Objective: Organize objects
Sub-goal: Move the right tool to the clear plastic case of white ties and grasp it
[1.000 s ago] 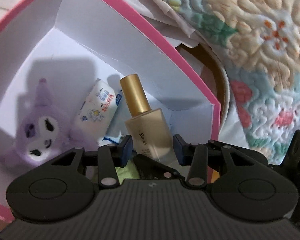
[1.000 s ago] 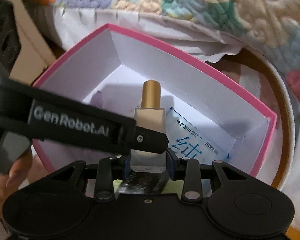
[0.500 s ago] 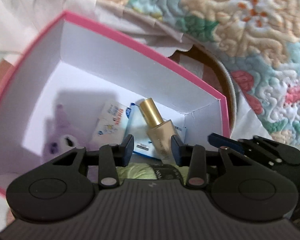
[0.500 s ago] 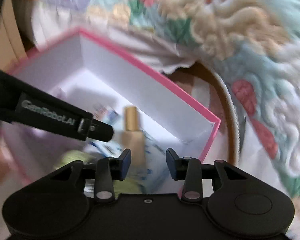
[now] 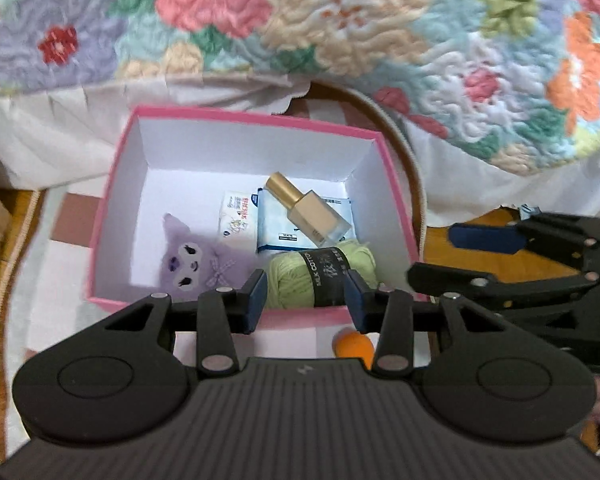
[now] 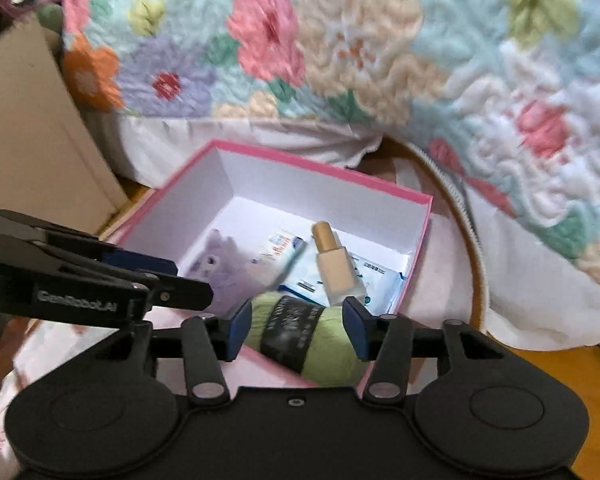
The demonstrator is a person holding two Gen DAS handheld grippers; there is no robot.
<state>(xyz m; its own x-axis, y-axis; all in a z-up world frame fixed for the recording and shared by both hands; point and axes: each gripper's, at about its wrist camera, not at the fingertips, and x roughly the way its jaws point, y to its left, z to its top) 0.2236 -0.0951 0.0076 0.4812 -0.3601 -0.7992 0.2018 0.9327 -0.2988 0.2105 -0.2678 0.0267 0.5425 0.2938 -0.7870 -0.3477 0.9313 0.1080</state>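
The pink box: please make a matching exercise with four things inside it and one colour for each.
Things in the pink box:
1. plush toy
2. yarn ball
3. bottle cap
4. wipes pack

Colours:
a. gold
b. light blue
c. purple
d. light green

Pairs: 1-c, 2-d, 3-a, 4-b

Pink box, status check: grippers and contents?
Left gripper and right gripper open, empty, above pink box. Bottle lies on wipes pack; yarn, plush inside. Orange ball outside.
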